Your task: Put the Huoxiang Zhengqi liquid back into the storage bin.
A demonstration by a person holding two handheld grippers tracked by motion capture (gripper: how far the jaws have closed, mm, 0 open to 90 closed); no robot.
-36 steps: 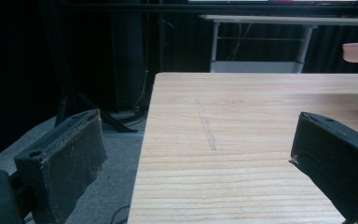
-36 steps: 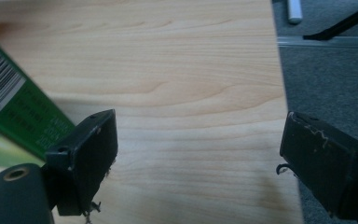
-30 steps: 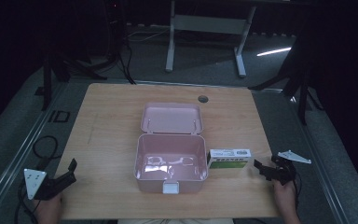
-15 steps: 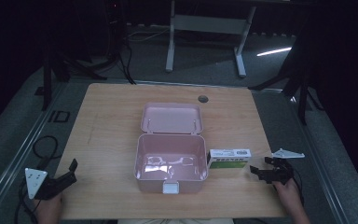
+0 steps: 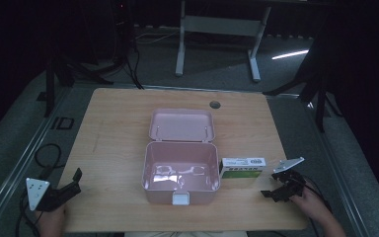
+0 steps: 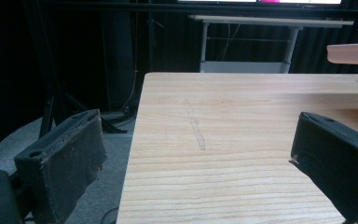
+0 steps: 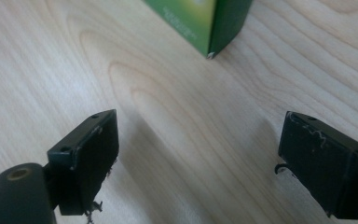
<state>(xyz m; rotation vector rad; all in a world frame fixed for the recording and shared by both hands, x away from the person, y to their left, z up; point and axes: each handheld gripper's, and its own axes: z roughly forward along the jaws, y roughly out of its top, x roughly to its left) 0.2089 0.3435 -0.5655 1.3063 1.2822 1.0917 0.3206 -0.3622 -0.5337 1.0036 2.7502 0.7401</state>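
Green-and-white carton [image 5: 243, 167] lies at the lower right of the high view, touching the right wall of the open pink box [image 5: 181, 183], on the wooden table [image 5: 118, 128]. Just right of it and nearer, the right gripper [image 5: 280, 190] hangs with jaws spread, holding nothing. At lower left the left gripper [image 5: 71, 181] is likewise released. Farther up, the box lid [image 5: 181, 125] lies flat.

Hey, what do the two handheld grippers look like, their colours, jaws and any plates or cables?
Both are black. The left gripper carries a grey three-cornered plate; so does the right gripper, with a dark cable trailing behind it. Each has two blocky black jaws with scuffed pads. No sleeves are visible.
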